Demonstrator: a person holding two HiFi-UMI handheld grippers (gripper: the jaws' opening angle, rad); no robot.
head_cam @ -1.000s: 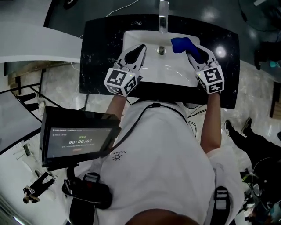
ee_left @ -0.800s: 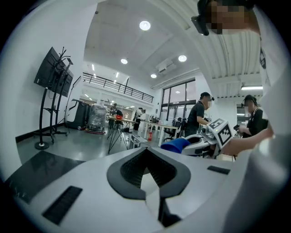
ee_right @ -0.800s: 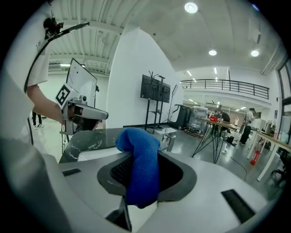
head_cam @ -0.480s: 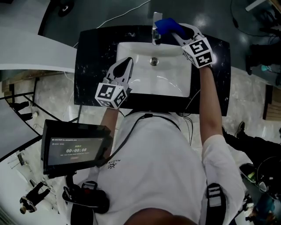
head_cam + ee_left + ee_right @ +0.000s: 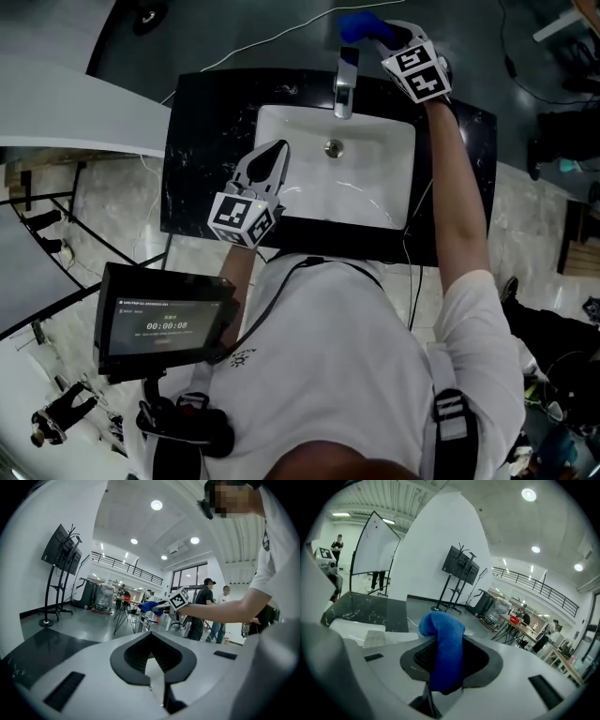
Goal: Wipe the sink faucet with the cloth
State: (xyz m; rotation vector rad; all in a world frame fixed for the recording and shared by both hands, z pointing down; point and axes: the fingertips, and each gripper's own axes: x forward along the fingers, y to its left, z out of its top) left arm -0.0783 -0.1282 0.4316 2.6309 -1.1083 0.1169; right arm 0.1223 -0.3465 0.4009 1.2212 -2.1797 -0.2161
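L gripper (image 5: 277,150), centre-left over sink (image 5: 380,192) edge: jaws pressed together, empty, idle. Upper centre: faucet (image 5: 345,82). R gripper (image 5: 382,34), pinching blue cloth (image 5: 356,23), has moved from basin to top edge, beyond faucet. I judge wiping imminent.

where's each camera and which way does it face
Head view: on the head, looking steeply down at sink and faucet; torso, arms, left claw, right claw.
Left gripper view: on left claw, facing across the room; shut jaws, right arm.
Right gripper view: on right claw, facing past the counter; jaws gripping blue cloth.
Head and left gripper views share the right claw.
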